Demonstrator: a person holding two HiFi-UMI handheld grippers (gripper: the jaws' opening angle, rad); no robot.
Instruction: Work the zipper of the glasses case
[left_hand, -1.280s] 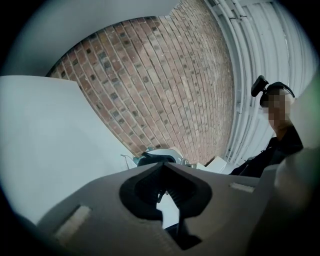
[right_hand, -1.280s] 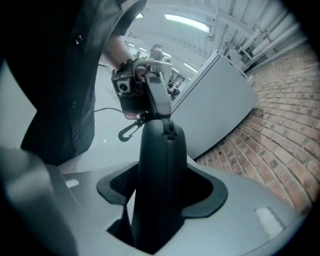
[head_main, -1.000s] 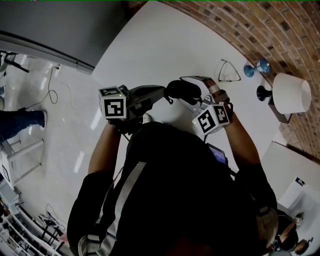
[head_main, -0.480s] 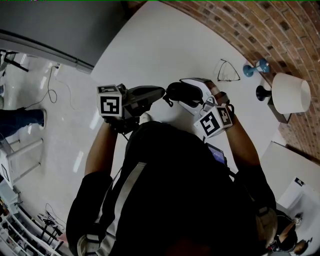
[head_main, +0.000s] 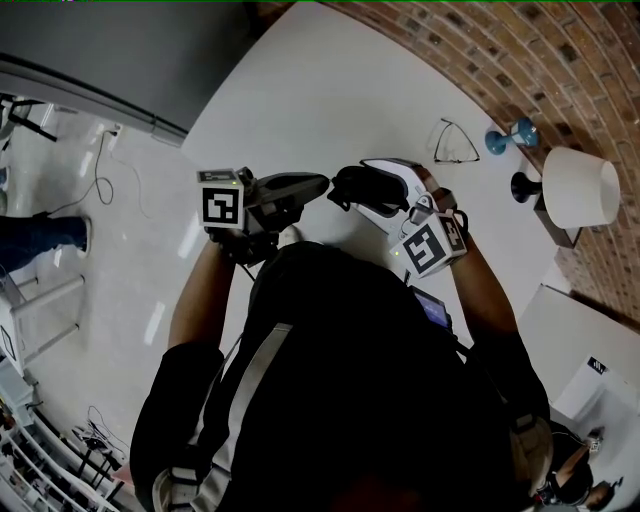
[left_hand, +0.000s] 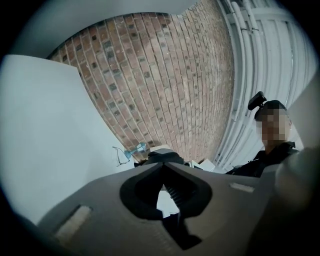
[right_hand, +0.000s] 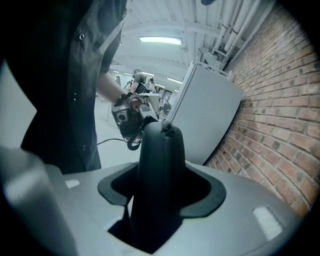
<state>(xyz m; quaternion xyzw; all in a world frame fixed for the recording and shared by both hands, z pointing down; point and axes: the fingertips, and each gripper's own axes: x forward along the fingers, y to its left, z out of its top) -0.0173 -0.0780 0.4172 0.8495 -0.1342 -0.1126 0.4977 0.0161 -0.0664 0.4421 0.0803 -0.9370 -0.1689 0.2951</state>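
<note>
The black glasses case (head_main: 368, 186) is held in the air over the white table (head_main: 330, 90), with my right gripper (head_main: 400, 200) shut on it. In the right gripper view the case (right_hand: 159, 170) fills the gap between the jaws, and a small zipper nub (right_hand: 167, 129) sits at its far end. My left gripper (head_main: 326, 186) points across from the left, jaws shut, tips touching the case's left end. In the left gripper view the closed tips (left_hand: 161, 163) meet just in front of the case (left_hand: 161, 155). Whether they pinch the zipper pull is hidden.
A pair of glasses (head_main: 458, 140) lies on the table's far right, near a blue hourglass-shaped piece (head_main: 513, 133), a black one (head_main: 527, 185) and a white lampshade (head_main: 582, 187). A brick wall (head_main: 520, 50) borders the table. A grey cabinet (head_main: 100, 50) stands at the upper left.
The right gripper has rolled a little with the case in it, so its marker cube sits slightly lower and further right. The left gripper keeps its place, still shut.
</note>
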